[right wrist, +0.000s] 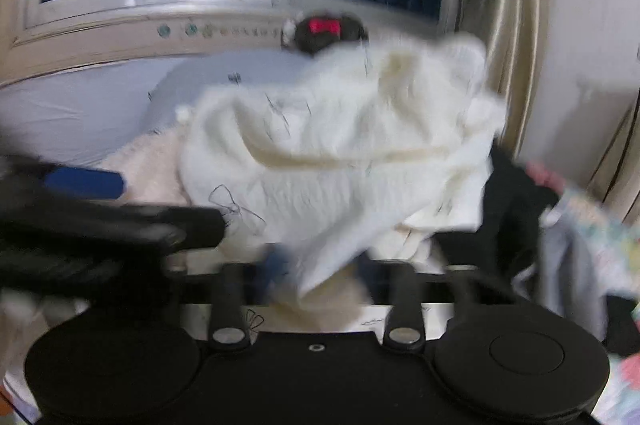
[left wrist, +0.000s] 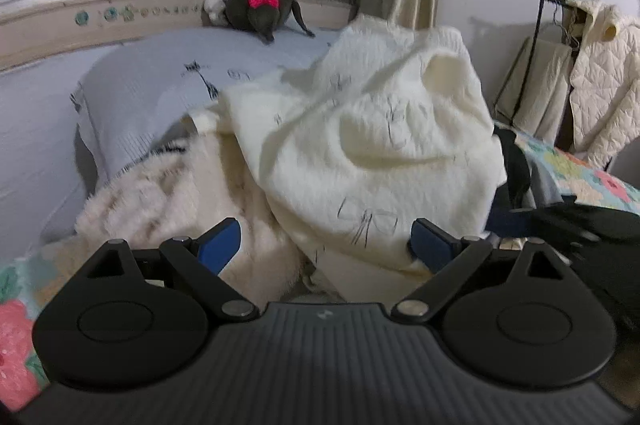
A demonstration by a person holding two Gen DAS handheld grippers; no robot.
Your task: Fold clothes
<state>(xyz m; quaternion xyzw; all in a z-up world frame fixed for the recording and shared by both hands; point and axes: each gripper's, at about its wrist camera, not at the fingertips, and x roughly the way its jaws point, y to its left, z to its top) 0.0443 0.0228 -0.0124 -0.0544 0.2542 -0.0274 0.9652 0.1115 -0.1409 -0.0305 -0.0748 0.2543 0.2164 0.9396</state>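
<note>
While the left gripper (left wrist: 326, 245) gapes wide and empty just short of the cream sweater (left wrist: 360, 145), the right gripper (right wrist: 316, 265) seems clamped on its hem.

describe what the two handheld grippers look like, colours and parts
Both are matte black. The left gripper has two round black discs, a ribbed grey centre plate, silver pivot pins on black linkage arms and blue finger pads. The right gripper matches, though blurred.
</note>
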